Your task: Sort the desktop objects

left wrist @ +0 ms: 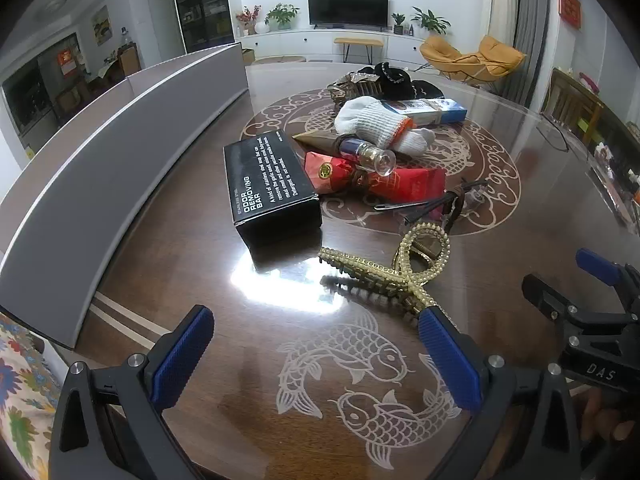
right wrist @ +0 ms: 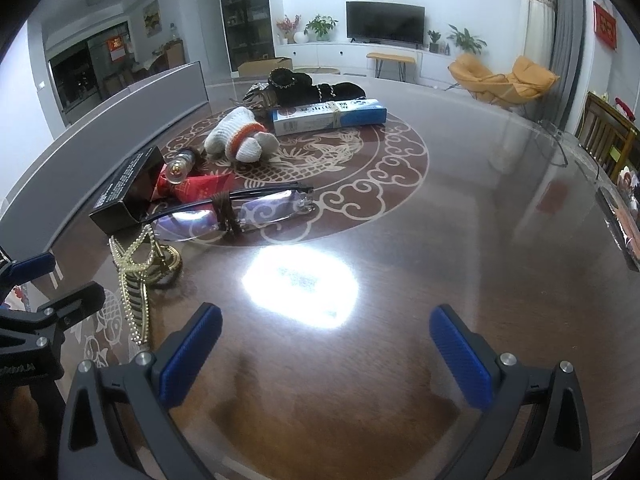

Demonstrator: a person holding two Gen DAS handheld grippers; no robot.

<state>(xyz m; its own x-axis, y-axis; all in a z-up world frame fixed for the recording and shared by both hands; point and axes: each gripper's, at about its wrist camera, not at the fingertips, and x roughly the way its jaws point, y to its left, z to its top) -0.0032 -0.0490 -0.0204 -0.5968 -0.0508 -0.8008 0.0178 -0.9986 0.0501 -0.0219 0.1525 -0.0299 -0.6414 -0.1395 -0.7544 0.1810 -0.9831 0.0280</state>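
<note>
Gold-toned and beaded, the hair claw clip [left wrist: 384,268] lies on the dark glossy table [left wrist: 200,240] nearest the grippers, just beyond the left gripper's right-hand pad. Behind it stand a black box printed "ODOR REMOVING BAR" [left wrist: 268,180], a red packet [left wrist: 376,178] with a small glass vial [left wrist: 372,154] resting across it, a white knit glove with an orange cuff [left wrist: 376,120], a blue-and-white carton [left wrist: 432,110] and, farthest off, a dark heap of what appear to be accessories [left wrist: 400,76]; resolution there is poor. All are bunched on the table's pale medallion pattern; nothing has yet been separated.

Left gripper [left wrist: 316,360]: jaws fully spread, nothing between them, hovering tilted down over the fish motif. Right gripper [right wrist: 326,356]: likewise fully spread and empty, above bare table and a bright lamp reflection [right wrist: 300,284].

Judgement on the step in hand: a first pick is pending, and the clip is the likeliest candidate. Approach should centre the pads across the clip's narrow body rather than its loops, close slowly, and lift straight up, since the polished surface will probably let it slide.

View differences: the right wrist view alone shows clearly a pair of folded spectacles [right wrist: 240,210] bound with brown cord, beside the box; the left view shows only dark temples there. The left view alone gives the box lettering. Each view catches the other gripper at its edge.
</note>
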